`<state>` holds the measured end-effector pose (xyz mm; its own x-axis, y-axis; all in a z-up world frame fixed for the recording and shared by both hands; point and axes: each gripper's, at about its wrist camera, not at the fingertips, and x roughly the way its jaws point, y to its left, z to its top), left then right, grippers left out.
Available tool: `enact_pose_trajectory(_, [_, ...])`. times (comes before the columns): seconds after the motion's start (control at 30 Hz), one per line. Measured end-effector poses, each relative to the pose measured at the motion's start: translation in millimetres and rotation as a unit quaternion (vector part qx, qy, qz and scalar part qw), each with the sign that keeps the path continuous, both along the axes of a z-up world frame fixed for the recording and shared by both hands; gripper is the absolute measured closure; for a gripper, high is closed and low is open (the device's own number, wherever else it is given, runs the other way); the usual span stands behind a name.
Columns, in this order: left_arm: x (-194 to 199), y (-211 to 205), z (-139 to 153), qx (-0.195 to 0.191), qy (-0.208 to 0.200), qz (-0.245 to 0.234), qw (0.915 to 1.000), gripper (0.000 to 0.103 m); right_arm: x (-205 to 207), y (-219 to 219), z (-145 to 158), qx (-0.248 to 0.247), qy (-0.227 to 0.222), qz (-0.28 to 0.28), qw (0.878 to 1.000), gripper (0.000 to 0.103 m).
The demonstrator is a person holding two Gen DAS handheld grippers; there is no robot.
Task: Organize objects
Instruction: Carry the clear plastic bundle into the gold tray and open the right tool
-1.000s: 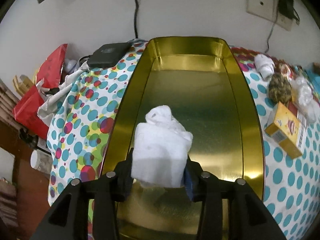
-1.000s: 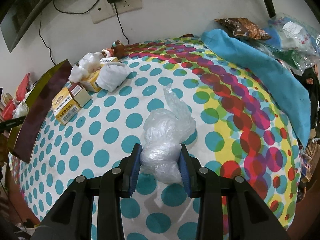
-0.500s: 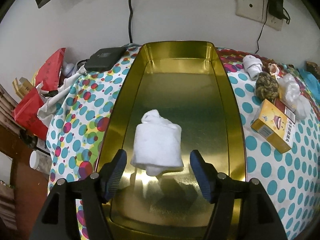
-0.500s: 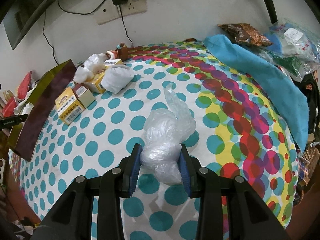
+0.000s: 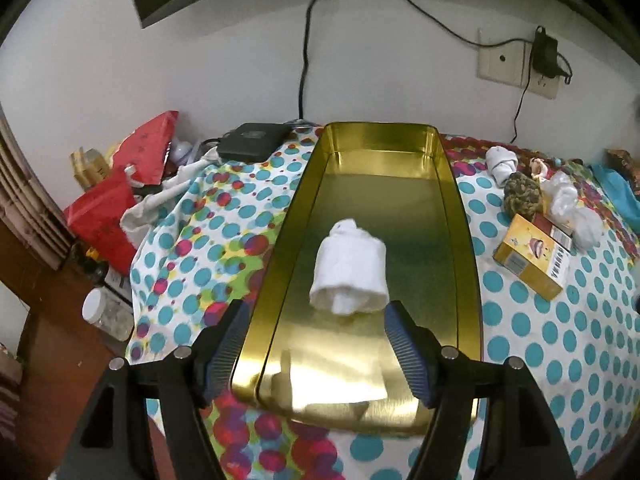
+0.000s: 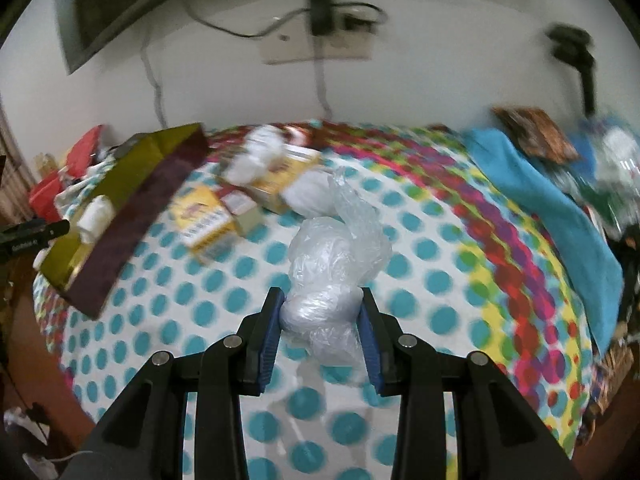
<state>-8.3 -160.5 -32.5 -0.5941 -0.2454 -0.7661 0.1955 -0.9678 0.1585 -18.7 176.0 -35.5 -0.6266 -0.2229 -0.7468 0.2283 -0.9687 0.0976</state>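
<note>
The left hand-held gripper (image 5: 312, 344) has just been opening — its jaws stand wide, released, over the near end of the gold tin tray (image 5: 460, 216). Just beyond them the white rolled cloth (image 5: 350, 268) lies on the tray floor, touching neither pad. The right hand-held gripper (image 6: 320, 332) is clenched on a crumpled clear plastic bag (image 6: 336, 248) above the polka-dot desk (image 6: 420, 280) — yellow boxes (image 6: 204, 220) lie farther back.

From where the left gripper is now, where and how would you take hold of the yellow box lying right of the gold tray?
Probably across the yellow box's long side faces near its middle, coming from above. It lies flat on the dotted cloth, with its near long edge free; a smaller box and white bundle crowd its far side, so keep the fingers toward the barcode end.
</note>
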Motion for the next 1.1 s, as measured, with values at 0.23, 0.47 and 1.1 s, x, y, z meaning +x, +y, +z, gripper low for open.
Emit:
enact_pose_trajectory(0.23, [42.7,-7.8,11.2,0.015,0.031,0.030,0.9990,0.031,-11.8,-79.3,21.7,-0.019,0.015,0.087,0.996,0.069])
enact_pose_trajectory(0.47, [76.2,-24.0,16.2,0.025,0.045,0.051,0.9974,0.031,-34.1,-176.6,41.5,-0.033,0.023,0.182,0.982,0.069])
enact_pose_trajectory(1.1, [95.4,-59.4,-13.1,0.045,0.025,0.084,0.9952,0.030,-123.1,-269.1,-18.1,0.036,-0.057,0.184,0.981,0.069])
